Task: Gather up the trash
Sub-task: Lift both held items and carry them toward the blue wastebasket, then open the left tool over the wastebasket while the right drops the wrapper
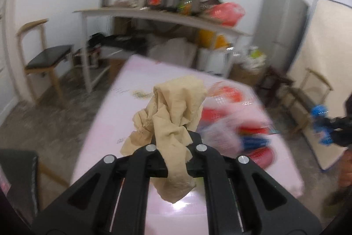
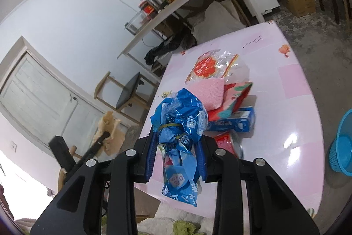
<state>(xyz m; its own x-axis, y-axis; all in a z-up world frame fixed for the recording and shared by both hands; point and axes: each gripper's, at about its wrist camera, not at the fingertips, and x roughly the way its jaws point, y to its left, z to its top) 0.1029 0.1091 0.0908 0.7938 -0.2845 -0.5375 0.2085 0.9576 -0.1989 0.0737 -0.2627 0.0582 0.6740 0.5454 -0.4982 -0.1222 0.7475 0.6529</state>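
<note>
Clamping a crumpled beige tissue (image 1: pixel 170 122), the left gripper (image 1: pixel 173 138) has its jaws nearly together — the paper bulges above the fingers and a tail droops below them, its long axis roughly vertical, raised over the near end of the pink table (image 1: pixel 123 102). The right gripper (image 2: pixel 177 140) is clenched around a scrunched blue plastic wrapper (image 2: pixel 180 124), bound by a thin band — its long axis runs along the fingers, printed end hanging over the table's near edge. Beyond it lie packets (image 2: pixel 231 107); a blue basket (image 2: pixel 342 147) sits on the floor just right of the table.
</note>
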